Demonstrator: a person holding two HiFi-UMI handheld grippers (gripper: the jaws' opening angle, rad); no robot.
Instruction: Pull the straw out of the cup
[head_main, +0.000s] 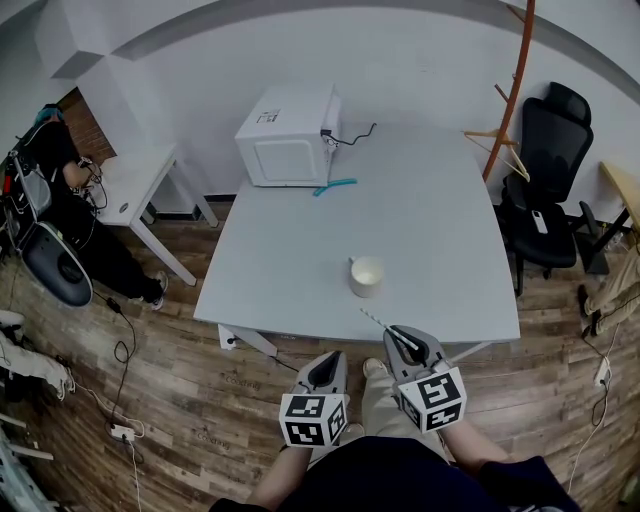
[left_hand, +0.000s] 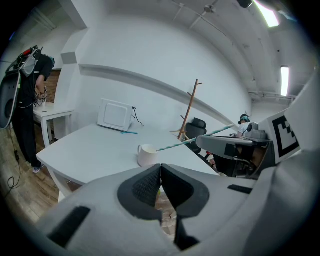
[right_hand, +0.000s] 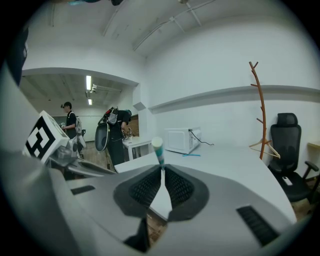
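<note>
Between the tight-pressed jaws of the right gripper (right_hand: 163, 169) the straw (right_hand: 158, 150) is pinched, rising at 12 o'clock from their tips. Seen from the head view, its long axis runs from the jaws toward 10 o'clock. Its free tip is over the front edge of the table (head_main: 290, 260) and clear of the cup (head_main: 366, 276), which stands upright at 11 o'clock. At 8 o'clock, the left gripper (left_hand: 160, 167) has its jaws closed together on nothing. A microwave (head_main: 290, 135) sits at the far edge.

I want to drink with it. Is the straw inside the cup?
No, the straw is pinched in the right gripper, its free end outside the cup.
</note>
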